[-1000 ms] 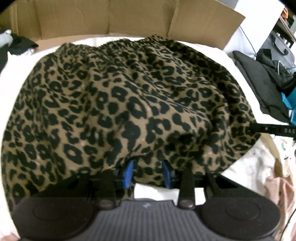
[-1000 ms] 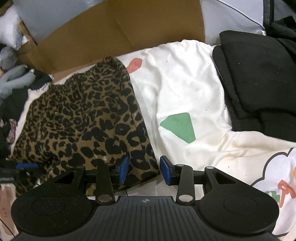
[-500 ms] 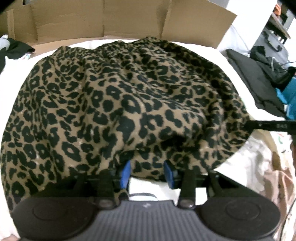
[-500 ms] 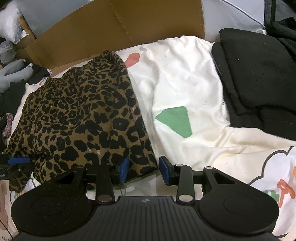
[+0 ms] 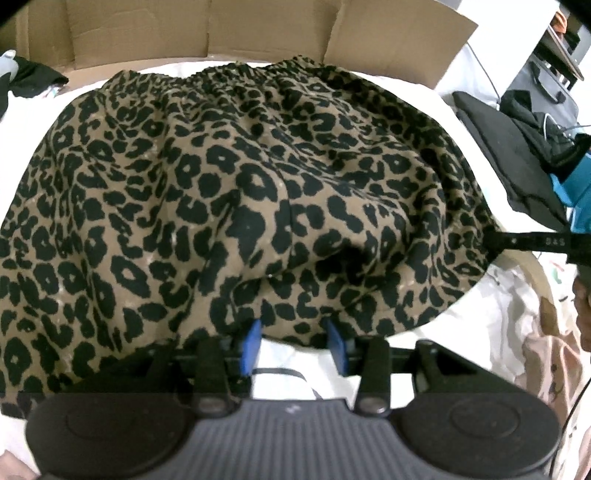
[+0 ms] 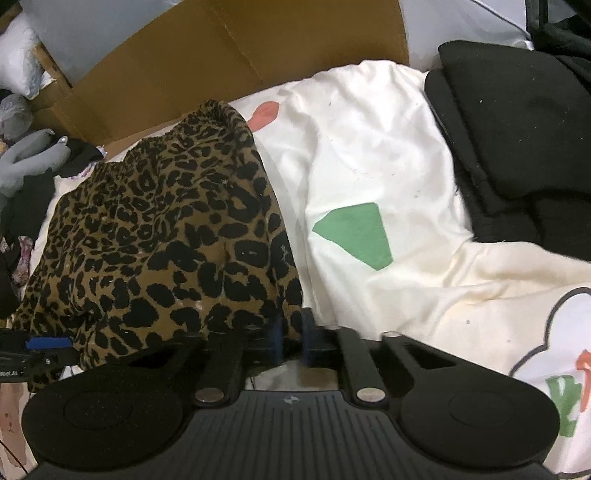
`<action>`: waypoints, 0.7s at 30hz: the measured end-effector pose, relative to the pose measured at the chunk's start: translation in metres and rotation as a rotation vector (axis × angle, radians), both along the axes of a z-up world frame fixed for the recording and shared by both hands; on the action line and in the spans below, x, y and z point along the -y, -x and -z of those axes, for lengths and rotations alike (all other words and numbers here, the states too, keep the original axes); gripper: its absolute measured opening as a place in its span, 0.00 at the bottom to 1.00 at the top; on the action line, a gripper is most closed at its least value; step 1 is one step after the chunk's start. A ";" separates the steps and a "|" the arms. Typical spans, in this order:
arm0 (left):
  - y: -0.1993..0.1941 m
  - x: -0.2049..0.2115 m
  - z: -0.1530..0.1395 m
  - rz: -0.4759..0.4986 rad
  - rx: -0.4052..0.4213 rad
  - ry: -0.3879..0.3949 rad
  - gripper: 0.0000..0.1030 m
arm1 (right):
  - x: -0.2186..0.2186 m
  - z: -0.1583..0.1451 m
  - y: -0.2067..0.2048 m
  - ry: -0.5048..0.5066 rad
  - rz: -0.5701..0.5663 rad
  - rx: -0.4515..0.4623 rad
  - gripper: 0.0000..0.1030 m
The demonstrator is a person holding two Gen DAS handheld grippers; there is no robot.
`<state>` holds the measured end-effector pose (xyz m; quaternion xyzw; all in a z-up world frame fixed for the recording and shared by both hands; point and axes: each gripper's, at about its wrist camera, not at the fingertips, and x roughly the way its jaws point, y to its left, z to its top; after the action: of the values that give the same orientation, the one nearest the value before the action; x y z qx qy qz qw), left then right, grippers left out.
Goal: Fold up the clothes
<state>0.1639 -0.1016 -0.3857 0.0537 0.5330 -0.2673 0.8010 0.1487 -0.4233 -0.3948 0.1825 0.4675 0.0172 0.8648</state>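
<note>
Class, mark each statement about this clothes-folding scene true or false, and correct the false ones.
1. The skirt has a leopard print. True.
2. The right tool is wide open. False: it has just closed, shut on the skirt's hem.
3. A green patch shows on the white sheet. True.
4. The skirt hangs on a hanger. False: it lies on the sheet.
5. Cardboard stands behind the skirt. True.

Faint pale characters, possibly "84S", are printed on the black bar [image 5: 535, 242] reaching in from the right in the left wrist view. In the right wrist view, a black device [image 6: 14, 363] at the left edge bears small white lettering, roughly "obooLAs", too small to read with certainty.
</note>
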 end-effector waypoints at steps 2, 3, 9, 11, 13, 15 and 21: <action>0.001 0.001 -0.002 0.000 0.001 0.004 0.41 | 0.003 -0.010 0.003 0.000 0.005 0.014 0.03; 0.001 0.001 -0.002 0.002 0.001 0.005 0.41 | 0.004 -0.016 0.004 0.006 0.009 0.024 0.02; 0.002 0.000 -0.007 0.000 0.006 0.021 0.41 | 0.019 -0.043 0.005 0.063 0.070 0.064 0.02; 0.002 -0.002 -0.007 0.000 0.009 0.019 0.41 | 0.024 -0.047 0.002 0.076 0.076 0.063 0.02; 0.001 -0.005 -0.006 -0.003 0.012 0.013 0.41 | 0.027 -0.049 -0.002 0.104 0.078 0.063 0.02; -0.001 -0.010 -0.007 -0.010 0.018 0.009 0.41 | 0.030 -0.050 -0.008 0.131 0.082 0.059 0.02; -0.008 -0.019 -0.010 -0.024 0.050 -0.003 0.37 | 0.037 -0.047 -0.027 0.217 0.126 0.047 0.02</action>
<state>0.1717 -0.0825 -0.3755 0.0551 0.5136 -0.2553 0.8173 0.1754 -0.4601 -0.3476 0.1164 0.4336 -0.0838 0.8896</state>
